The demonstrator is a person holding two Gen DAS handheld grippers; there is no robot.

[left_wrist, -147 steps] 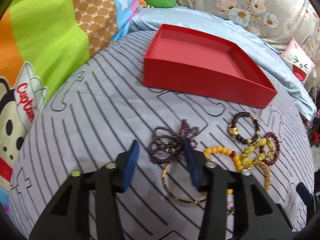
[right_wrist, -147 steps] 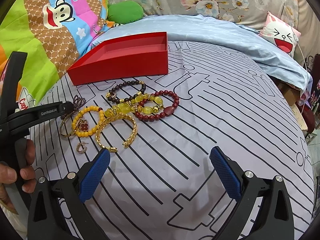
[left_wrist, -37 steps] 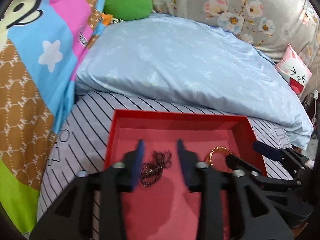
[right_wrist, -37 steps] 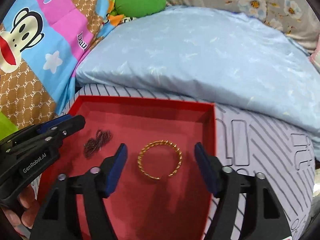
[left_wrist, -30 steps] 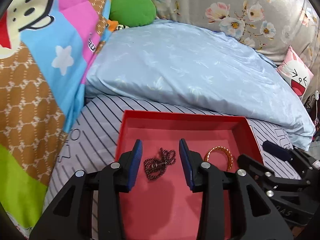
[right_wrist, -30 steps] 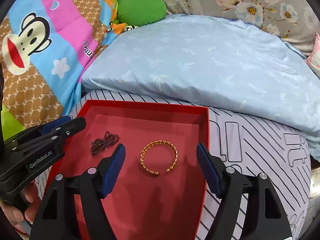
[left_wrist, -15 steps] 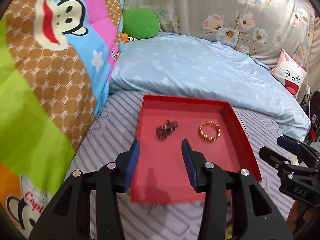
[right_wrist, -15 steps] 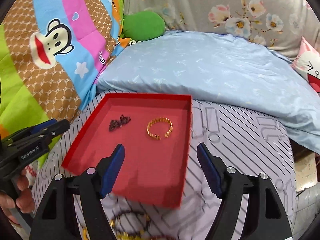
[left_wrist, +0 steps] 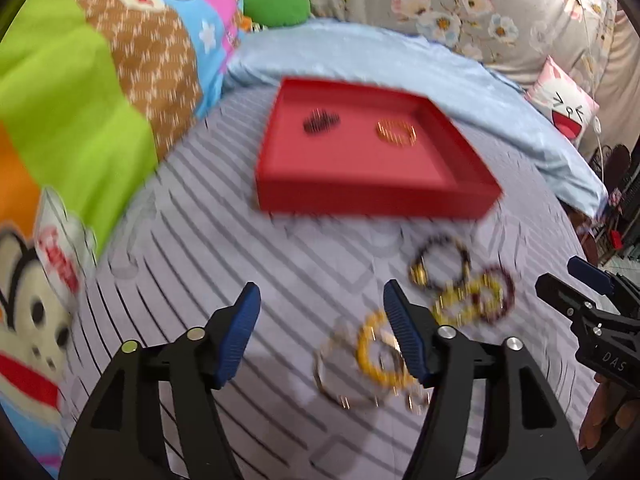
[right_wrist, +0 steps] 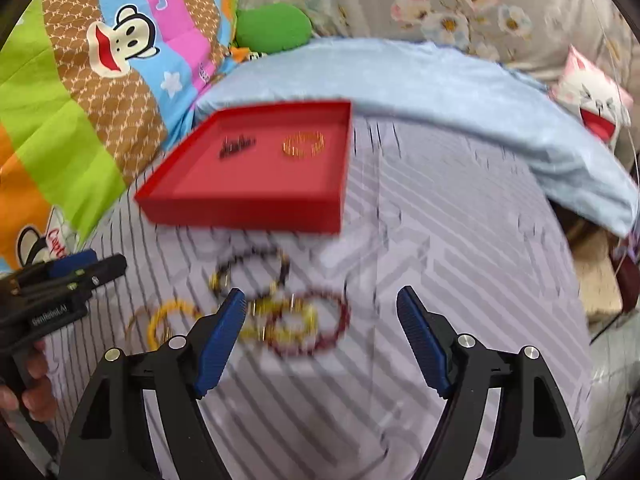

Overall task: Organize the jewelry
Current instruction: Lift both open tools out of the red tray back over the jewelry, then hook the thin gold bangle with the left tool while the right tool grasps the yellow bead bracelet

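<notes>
Left gripper (left_wrist: 320,304): spread, nothing held, over bare striped sheet (left_wrist: 192,248).
Tray (left_wrist: 372,202): red, 2 pcs inside, dark chain (left_wrist: 321,123) left, gold bangle (left_wrist: 396,135) right, apart.
Bracelets (right_wrist: 276,304): blurred pile near tray's front edge, count unclear.
Right gripper (right_wrist: 320,312): spread, empty, open sheet to its right.

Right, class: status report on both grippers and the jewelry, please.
Left gripper, right gripper open, empty. Two pieces in red tray; bracelets on bedsheet. Nothing blocking.

Striped grey bedsheet (left_wrist: 224,248), pale blue pillow (right_wrist: 420,80), cartoon monkey quilt (right_wrist: 100,72), floral curtain (left_wrist: 480,8).
</notes>
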